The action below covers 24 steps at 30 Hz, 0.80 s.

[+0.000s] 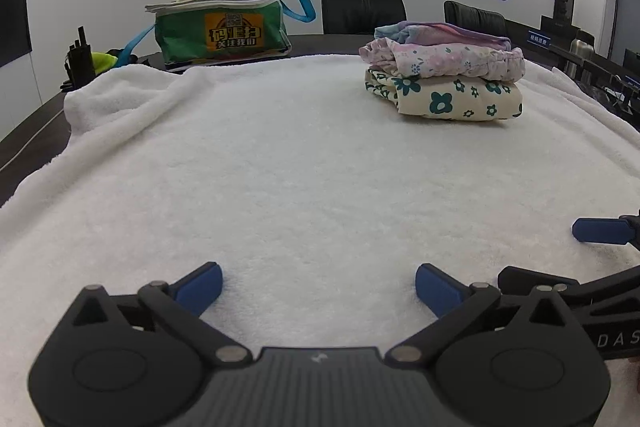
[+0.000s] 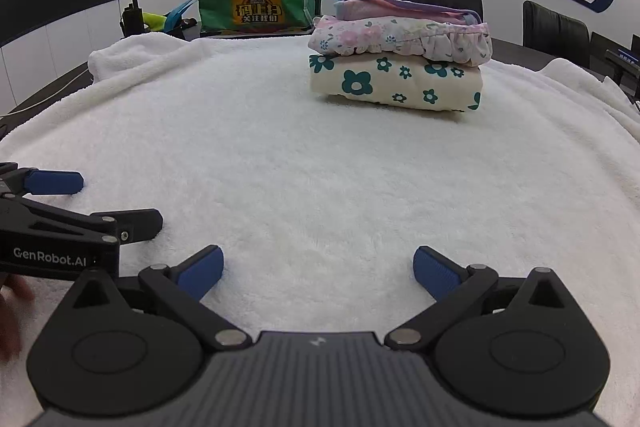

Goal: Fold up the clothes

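Observation:
A stack of three folded garments (image 1: 444, 75) lies on the white towel (image 1: 280, 167) at the far right: a cream one with teal flowers (image 2: 396, 85) at the bottom, a pink floral one (image 2: 404, 37) on it, a purple-pink one (image 2: 400, 9) on top. My left gripper (image 1: 318, 287) is open and empty, low over the towel's near part. My right gripper (image 2: 318, 269) is open and empty beside it, to its right. Each gripper's blue fingertips show at the edge of the other's view.
A green bag (image 1: 220, 27) with blue straps and cloth inside stands at the back left of the dark table (image 1: 24, 143). Black radios (image 1: 80, 55) stand further left. Black chairs (image 1: 362, 11) line the far side, under a wall with blue lettering.

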Each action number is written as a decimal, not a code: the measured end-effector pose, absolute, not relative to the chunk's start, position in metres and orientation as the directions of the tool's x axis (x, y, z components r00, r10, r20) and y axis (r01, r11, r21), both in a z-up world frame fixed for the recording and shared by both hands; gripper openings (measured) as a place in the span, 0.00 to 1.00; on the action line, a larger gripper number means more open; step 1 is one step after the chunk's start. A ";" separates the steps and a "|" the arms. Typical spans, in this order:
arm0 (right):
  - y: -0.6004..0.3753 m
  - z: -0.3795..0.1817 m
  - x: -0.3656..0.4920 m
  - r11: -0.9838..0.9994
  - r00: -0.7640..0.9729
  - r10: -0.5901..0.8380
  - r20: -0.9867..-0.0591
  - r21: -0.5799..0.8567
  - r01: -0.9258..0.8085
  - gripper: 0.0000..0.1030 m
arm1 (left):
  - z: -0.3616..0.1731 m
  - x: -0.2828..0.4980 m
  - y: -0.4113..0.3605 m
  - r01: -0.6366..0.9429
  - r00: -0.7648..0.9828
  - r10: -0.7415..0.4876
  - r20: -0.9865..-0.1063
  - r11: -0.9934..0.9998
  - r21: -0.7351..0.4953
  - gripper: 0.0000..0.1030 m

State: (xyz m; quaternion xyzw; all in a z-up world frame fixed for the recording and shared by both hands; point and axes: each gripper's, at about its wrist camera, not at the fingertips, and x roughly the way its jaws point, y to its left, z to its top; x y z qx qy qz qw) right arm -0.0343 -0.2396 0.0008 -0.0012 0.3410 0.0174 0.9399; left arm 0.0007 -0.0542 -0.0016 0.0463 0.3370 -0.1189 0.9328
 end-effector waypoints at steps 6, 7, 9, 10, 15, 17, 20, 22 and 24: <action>-0.239 0.001 -0.035 0.999 0.767 0.032 -0.641 0.011 -0.033 1.00 | 0.000 -0.001 -0.052 0.252 0.746 -0.196 -0.637 0.968 -0.003 1.00; -0.239 0.001 -0.035 0.999 0.767 0.032 -0.641 0.011 -0.033 1.00 | 0.000 -0.002 -0.052 0.247 0.747 -0.193 -0.636 0.969 -0.003 1.00; -0.239 0.001 -0.035 0.999 0.767 0.032 -0.641 0.011 -0.033 1.00 | 0.000 -0.004 -0.051 0.238 0.749 -0.183 -0.637 0.971 0.002 1.00; -0.239 0.001 -0.035 0.999 0.766 0.032 -0.642 0.012 -0.033 1.00 | 0.000 -0.005 -0.051 0.235 0.750 -0.178 -0.636 0.972 0.005 1.00; -0.240 0.001 -0.033 0.999 0.766 0.032 -0.642 0.013 -0.030 1.00 | 0.001 -0.009 -0.048 0.223 0.750 -0.173 -0.639 0.975 -0.002 1.00; -0.241 0.001 -0.032 1.000 0.766 0.030 -0.642 0.012 -0.028 0.99 | 0.001 -0.012 -0.047 0.235 0.747 -0.188 -0.637 0.972 -0.012 1.00; -0.241 0.001 -0.031 1.000 0.765 0.025 -0.643 0.010 -0.024 0.99 | 0.001 -0.012 -0.048 0.235 0.747 -0.189 -0.637 0.972 -0.012 1.00; -0.241 0.001 -0.031 1.000 0.766 0.024 -0.643 0.010 -0.023 0.99 | 0.000 -0.012 -0.048 0.234 0.747 -0.187 -0.638 0.972 -0.011 1.00; -0.242 0.000 -0.031 1.000 0.766 0.023 -0.643 0.009 -0.023 0.99 | 0.000 -0.012 -0.048 0.232 0.748 -0.185 -0.638 0.973 -0.009 1.00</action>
